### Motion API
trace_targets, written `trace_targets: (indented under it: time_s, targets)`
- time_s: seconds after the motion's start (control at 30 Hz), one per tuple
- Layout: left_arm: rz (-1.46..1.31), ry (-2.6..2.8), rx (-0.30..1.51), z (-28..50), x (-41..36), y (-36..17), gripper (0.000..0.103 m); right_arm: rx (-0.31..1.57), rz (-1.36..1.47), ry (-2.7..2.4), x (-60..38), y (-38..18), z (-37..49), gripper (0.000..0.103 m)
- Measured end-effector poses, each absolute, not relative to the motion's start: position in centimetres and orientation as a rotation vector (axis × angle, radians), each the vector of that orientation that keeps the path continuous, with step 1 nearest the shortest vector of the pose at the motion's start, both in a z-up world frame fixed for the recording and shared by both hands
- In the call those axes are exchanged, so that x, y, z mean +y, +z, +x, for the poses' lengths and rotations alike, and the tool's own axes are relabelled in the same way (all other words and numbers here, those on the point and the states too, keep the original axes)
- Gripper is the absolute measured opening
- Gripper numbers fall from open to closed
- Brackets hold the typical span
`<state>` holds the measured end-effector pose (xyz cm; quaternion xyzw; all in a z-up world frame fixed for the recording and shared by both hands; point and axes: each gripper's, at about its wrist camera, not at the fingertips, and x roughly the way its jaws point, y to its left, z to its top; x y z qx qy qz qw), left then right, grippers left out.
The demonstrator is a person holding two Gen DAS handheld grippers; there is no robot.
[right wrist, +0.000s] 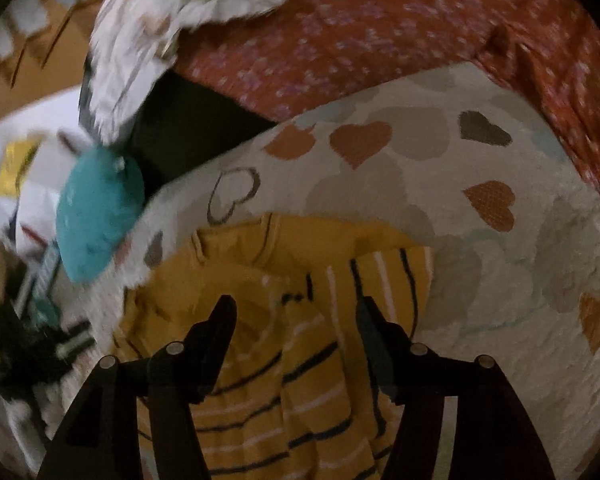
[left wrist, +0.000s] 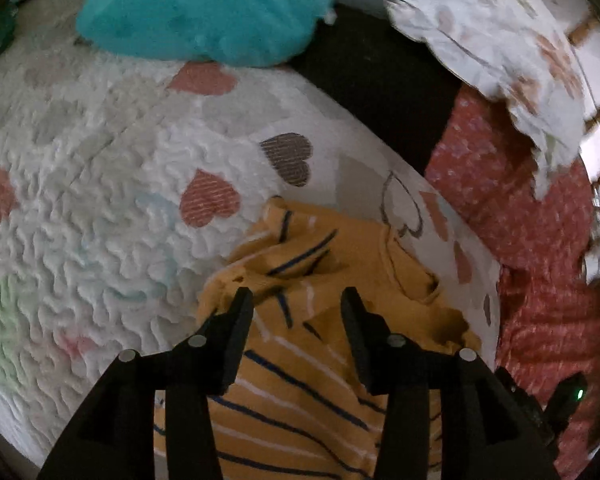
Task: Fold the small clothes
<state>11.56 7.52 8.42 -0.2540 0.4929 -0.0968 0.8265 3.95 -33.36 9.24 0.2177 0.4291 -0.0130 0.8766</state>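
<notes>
A small mustard-yellow garment (left wrist: 320,344) with navy and white stripes lies crumpled on a white quilt with hearts (left wrist: 100,200). My left gripper (left wrist: 296,300) is open just above it, its fingers apart over the bunched upper part. In the right wrist view the same yellow garment (right wrist: 308,280) lies on the quilt (right wrist: 500,260), its plain yellow neck part toward the far side. My right gripper (right wrist: 296,308) is open over the striped folds, holding nothing.
A teal cushion (left wrist: 208,8) lies at the quilt's far edge; it also shows in the right wrist view (right wrist: 100,216). A red dotted cloth (left wrist: 532,216) and a white patterned cloth (left wrist: 500,40) lie beyond the quilt. A dark gap (left wrist: 380,80) lies between them.
</notes>
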Motion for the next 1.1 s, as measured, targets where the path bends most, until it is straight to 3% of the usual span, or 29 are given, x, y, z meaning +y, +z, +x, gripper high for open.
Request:
trace_targets:
  time_s: [0.33,0.4,0.6,0.73,0.87,1.0,1.1]
  targets:
    - [0.036,-0.175,1.128,13.5,-0.5,6.0,0.044,1.02,-0.043,-0.004,-26.4,5.4,6.1,0.065]
    - [-0.002,-0.125,1.151,14.8,0.6,5.1,0.044,1.019,-0.071,-0.037,-26.5,4.9,6.6,0.007]
    - [-0.112,-0.027,1.207,17.1,3.4,2.9,0.045,0.982,0.336,-0.197,-34.8,4.7,8.5,0.007]
    - [-0.079,-0.009,1.197,17.1,3.0,2.8,0.046,0.995,0.392,-0.247,-36.4,4.0,8.3,0.008]
    - [-0.15,-0.005,1.209,17.0,3.6,2.6,0.048,0.986,0.369,-0.303,-37.0,4.8,7.7,0.055]
    - [-0.225,-0.012,1.226,17.2,4.3,2.4,0.049,0.947,0.45,-0.227,-38.3,6.7,6.4,0.058]
    - [-0.231,-0.003,1.226,17.2,4.4,2.4,0.049,0.929,0.356,-0.193,-37.2,8.1,4.9,0.059]
